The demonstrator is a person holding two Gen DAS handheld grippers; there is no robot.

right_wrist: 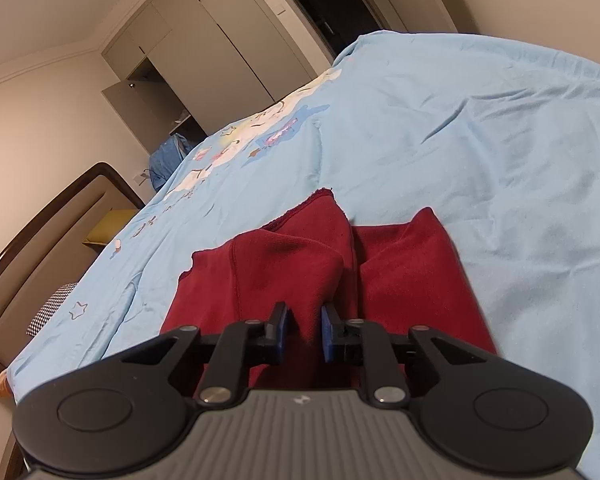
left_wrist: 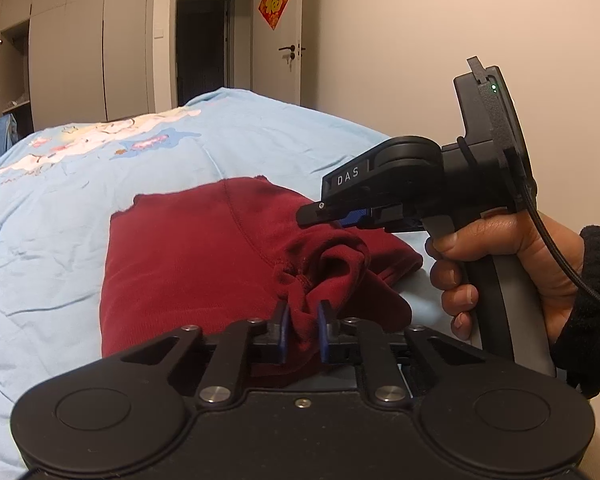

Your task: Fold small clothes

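Pinching near edge of red garment point(left_wrist: 188, 264) was left gripper point(left_wrist: 302, 334), pads narrow with bunched fold between. Right gripper point(right_wrist: 305, 334) same deal, clamped on ridge of cloth. Garment lay on blue bedspread point(left_wrist: 80, 200), half folded. Risks: thin pinch could've slipped mid-lift, uneven pull might've skewed fold, extra layer caught would've dragged whole thing.

Soft cloth under hard plastic and metal.
Your dark red garment point(left_wrist: 188, 264) is a matt, ribbed knit lying on the bed's point(left_wrist: 60, 208) smooth, creased light-blue cotton sheet; your left gripper point(left_wrist: 302, 330) is matt black plastic with shiny metal rivets and blue rubbery fingers point(left_wrist: 283, 334); at 9 o'clock, a glossy wooden headboard point(right_wrist: 40, 216).
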